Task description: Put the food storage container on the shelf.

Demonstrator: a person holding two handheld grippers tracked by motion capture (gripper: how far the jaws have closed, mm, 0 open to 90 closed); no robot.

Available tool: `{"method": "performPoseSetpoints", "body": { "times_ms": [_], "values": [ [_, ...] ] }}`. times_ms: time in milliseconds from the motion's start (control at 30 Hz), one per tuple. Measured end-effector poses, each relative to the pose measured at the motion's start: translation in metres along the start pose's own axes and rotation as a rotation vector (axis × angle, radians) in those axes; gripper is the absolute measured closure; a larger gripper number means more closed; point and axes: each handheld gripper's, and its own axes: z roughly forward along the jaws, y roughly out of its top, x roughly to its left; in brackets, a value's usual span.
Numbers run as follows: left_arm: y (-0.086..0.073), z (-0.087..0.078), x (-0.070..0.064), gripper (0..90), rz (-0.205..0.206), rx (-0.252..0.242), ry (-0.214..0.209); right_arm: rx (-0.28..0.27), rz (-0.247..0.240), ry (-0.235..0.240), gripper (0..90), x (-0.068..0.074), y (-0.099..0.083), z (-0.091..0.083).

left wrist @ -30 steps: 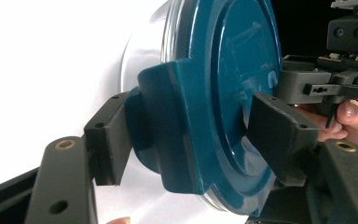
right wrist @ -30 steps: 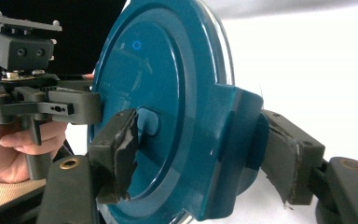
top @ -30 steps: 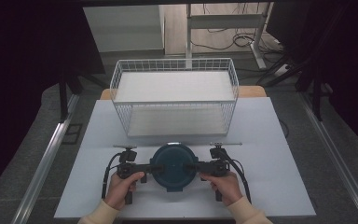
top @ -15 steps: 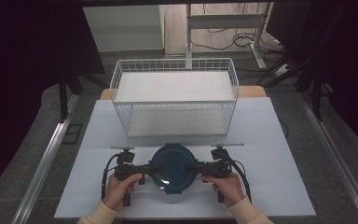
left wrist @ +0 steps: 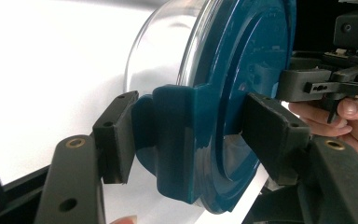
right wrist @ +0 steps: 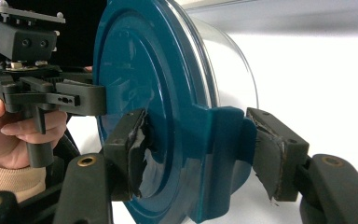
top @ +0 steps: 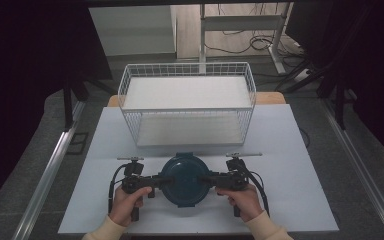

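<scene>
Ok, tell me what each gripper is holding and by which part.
Both hold the same lidded container. The left gripper clamps the blue lid's side tab; the right gripper clamps the opposite tab. Each has one jaw on the lid top.

Black jaws, brass pivots, beige sleeves.

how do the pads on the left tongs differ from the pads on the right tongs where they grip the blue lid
The left tongs have smooth, intact black pads with clean edges. The right tongs have worn pads, the covering torn and ragged with pale material showing. The left tongs clamp the left clip of the blue lid, the right tongs its right clip. Both sit shut on a side clip of the lid, which covers a clear container.
</scene>
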Motion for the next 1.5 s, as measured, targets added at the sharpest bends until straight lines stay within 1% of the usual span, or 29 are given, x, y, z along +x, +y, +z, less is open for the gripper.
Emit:
{"method": "performPoseSetpoints", "body": {
  "times_ms": [200,400,767,900,1033,1233,1500],
  "values": [
    [0.001,-0.003,-0.004,37.7,0.011,-0.012,-0.007,-0.009,-0.033,-0.004,40.2,0.005,0.003,-0.004],
    [0.003,-0.007,-0.008,37.7,0.025,-0.024,-0.005,-0.017,-0.048,-0.004,40.2,0.009,0.005,-0.006],
    [0.007,-0.015,-0.015,37.4,0.048,-0.048,-0.007,-0.037,-0.089,-0.010,40.2,0.020,0.010,-0.013],
    [0.011,-0.016,-0.017,36.9,0.059,-0.052,-0.003,-0.043,-0.104,-0.015,40.3,0.022,0.013,-0.014],
    [0.015,-0.018,-0.019,36.9,0.068,-0.057,-0.008,-0.049,-0.119,-0.017,40.3,0.025,0.016,-0.016],
    [0.023,-0.022,-0.022,37.2,0.097,-0.062,-0.005,-0.056,-0.131,-0.018,40.4,0.029,0.024,-0.018],
    [0.036,-0.027,-0.026,37.6,0.111,-0.080,-0.013,-0.071,-0.157,-0.019,40.4,0.034,0.038,-0.022]
  ]
}}
